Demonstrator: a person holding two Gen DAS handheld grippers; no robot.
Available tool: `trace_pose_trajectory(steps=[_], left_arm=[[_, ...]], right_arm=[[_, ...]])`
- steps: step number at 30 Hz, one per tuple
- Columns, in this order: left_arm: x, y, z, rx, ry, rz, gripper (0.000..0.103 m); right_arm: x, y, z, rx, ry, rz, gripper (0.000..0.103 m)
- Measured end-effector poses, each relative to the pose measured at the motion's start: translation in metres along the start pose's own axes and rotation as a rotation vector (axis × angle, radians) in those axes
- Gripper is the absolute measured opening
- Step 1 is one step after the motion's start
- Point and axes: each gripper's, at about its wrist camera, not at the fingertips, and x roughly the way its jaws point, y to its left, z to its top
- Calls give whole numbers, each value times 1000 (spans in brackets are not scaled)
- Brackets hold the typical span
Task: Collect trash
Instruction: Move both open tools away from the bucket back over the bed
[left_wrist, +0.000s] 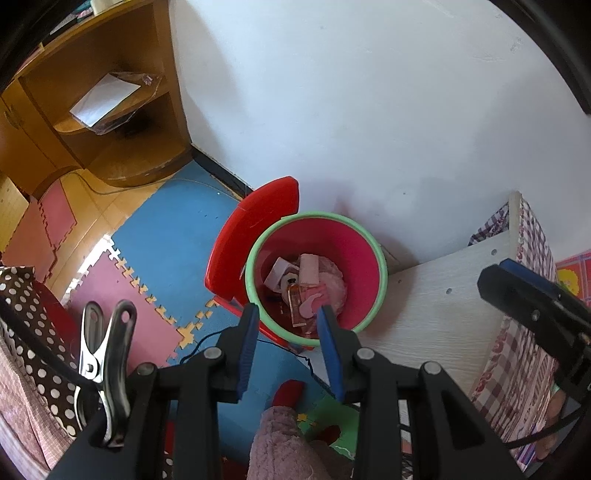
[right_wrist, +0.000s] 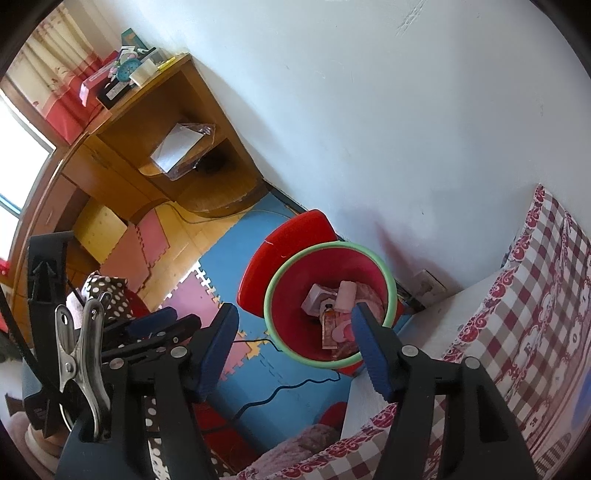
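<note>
A pink bin with a green rim (left_wrist: 321, 215) (right_wrist: 271, 295) stands on the floor by the white wall. In it lie a white box (left_wrist: 279, 273) (right_wrist: 316, 295), a pink roll (left_wrist: 308, 269) (right_wrist: 345, 293), a tube (left_wrist: 295, 300) (right_wrist: 328, 326) and pink wrappers. My left gripper (left_wrist: 288, 325) hovers above the bin's near rim, its blue pads a little apart with nothing between them. My right gripper (right_wrist: 295, 341) hangs over the same bin, jaws wide and empty. Each gripper shows in the other's view: the right one (left_wrist: 517, 288) and the left one (right_wrist: 162, 325).
A red plastic piece (left_wrist: 255, 225) (right_wrist: 291, 236) stands against the bin's far left side. A bed with a checked cover (right_wrist: 517, 314) and its white board (left_wrist: 443, 295) lies right. A wooden desk (left_wrist: 110, 122) stands far left. Foam mats (left_wrist: 177, 229), a black cable (right_wrist: 280, 391), a dotted bag (left_wrist: 37, 332).
</note>
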Motion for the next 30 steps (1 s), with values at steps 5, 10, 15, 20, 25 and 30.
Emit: trace_pose_trajectory(steps=[5,10,15,20,25,30], left_arm=[[-4,-5,2,16,-5,-6,34],[-10,-9,2,27,-11,-2,34],[-19,-11,-2,41,-19,6,34],[-28,-13,-11,50,-23,19,34],[-41,-13,-24,59,-33,31,34],[-59,-17,-41,71,-51,34,34]], right_arm=[[-10,-1,-3,14,-11,4,65],[-22,2,-9,27,-25,18,65],[-35,4,-19,35,-38,38,65],[-47,6,-36,52,-43,67,65],[-58,13,-55,59,-44,89,65],[-76,19,-75,52,-67,105,65]])
